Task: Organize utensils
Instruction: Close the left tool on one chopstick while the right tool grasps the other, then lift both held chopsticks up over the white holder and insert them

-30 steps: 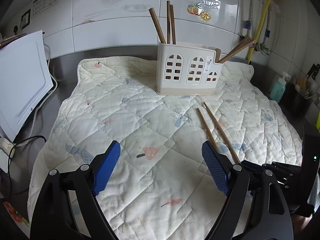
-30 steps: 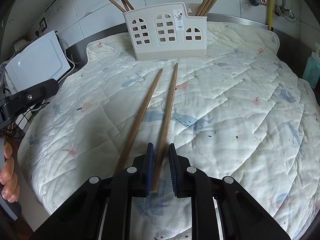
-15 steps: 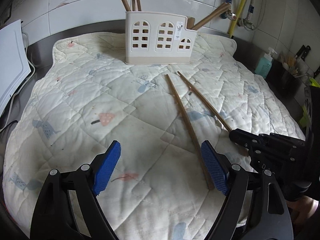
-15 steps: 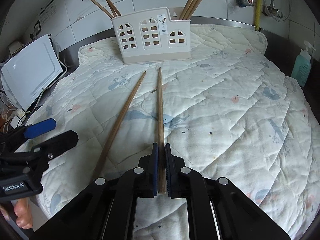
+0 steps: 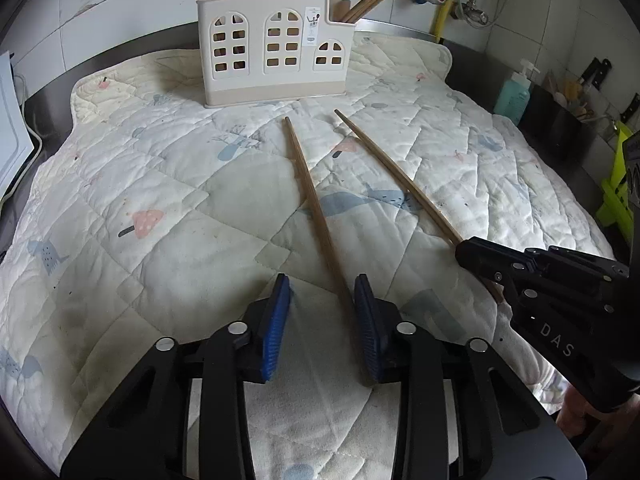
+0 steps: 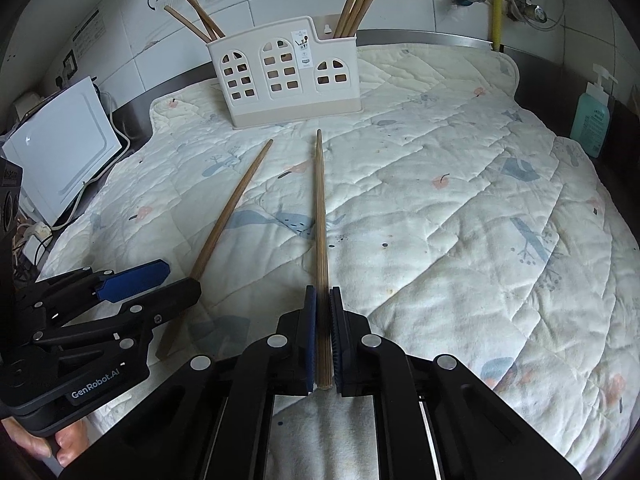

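Two long wooden chopsticks lie on a quilted mat, tips pointing at a cream utensil holder that has several chopsticks standing in it. My left gripper is partly open around the thick end of the left chopstick, which lies against the right pad. My right gripper is shut on the thick end of the right chopstick. The right chopstick and the right gripper also show in the left wrist view. The left chopstick and the holder show in the right wrist view.
A white appliance with cables stands off the mat's left edge. A teal soap bottle stands at the right by the steel counter rim. Pipes and a tap run down the tiled wall behind.
My left gripper has moved to the left chopstick and narrowed around its thick end. My right gripper closed on the right chopstick and has stayed shut on it.
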The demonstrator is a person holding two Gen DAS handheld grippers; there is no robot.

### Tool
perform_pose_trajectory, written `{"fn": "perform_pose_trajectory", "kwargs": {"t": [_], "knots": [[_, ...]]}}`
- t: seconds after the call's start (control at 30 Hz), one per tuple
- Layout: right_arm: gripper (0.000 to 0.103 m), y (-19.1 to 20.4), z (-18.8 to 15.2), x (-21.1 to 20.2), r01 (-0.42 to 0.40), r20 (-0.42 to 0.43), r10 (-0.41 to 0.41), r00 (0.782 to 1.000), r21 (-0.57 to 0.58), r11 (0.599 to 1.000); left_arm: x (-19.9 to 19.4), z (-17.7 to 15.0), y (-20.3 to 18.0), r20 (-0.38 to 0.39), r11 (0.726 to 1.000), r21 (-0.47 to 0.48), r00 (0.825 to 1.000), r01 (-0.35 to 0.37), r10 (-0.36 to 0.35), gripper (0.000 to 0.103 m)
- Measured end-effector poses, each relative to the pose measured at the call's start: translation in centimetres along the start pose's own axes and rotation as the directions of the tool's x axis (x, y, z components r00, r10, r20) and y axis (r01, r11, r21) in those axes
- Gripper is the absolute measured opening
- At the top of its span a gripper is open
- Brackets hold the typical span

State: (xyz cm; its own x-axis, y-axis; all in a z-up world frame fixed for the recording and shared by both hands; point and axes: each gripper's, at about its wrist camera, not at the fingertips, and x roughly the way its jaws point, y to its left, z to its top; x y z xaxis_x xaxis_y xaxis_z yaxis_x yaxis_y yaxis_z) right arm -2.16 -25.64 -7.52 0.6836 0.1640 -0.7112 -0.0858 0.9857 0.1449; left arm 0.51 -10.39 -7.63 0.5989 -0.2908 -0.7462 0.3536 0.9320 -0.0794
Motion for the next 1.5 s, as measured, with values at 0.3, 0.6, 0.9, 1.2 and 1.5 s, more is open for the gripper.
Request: {"fn": "perform_pose_trajectory", "kwargs": {"t": [0.3,0.6,0.9,1.2,1.5], "knots": [[0.007,0.1,0.0,0.0,0.006,-0.001,-0.006,1.0,-0.008,1.0,0.3,0.2,-0.8,-0.008,0.998,0.044,0.999,-0.041,0.041,0.025],[0.007,0.3,0.2,-0.3,0.009,0.012,-0.008,1.0,-0.018,1.0,-0.3,0.6,0.9,-0.009,1.0,0.023,1.0,0.009,-0.009,0.007],[0.007,0.8,2.1,-3.2,0.005,0.1,-0.001,0.995,-0.042,0.999,-3.0,1.8,2.7,0.104,0.998,-0.006,0.993,0.055,-0.055,0.005],[0.007,1.3,6.1,-6.4,0.003,0.219,0.013,0.976,-0.077,0.997,-5.2,3.7,3.8,0.217,0.997,-0.012,0.974,0.075,-0.07,0.005],[0.007,1.5,10.4,-8.2,-0.021,0.284,0.05,0.958,-0.105,0.994,-6.5,7.1,4.4,0.284,0.996,0.003,0.955,0.084,-0.081,0.005]]}}
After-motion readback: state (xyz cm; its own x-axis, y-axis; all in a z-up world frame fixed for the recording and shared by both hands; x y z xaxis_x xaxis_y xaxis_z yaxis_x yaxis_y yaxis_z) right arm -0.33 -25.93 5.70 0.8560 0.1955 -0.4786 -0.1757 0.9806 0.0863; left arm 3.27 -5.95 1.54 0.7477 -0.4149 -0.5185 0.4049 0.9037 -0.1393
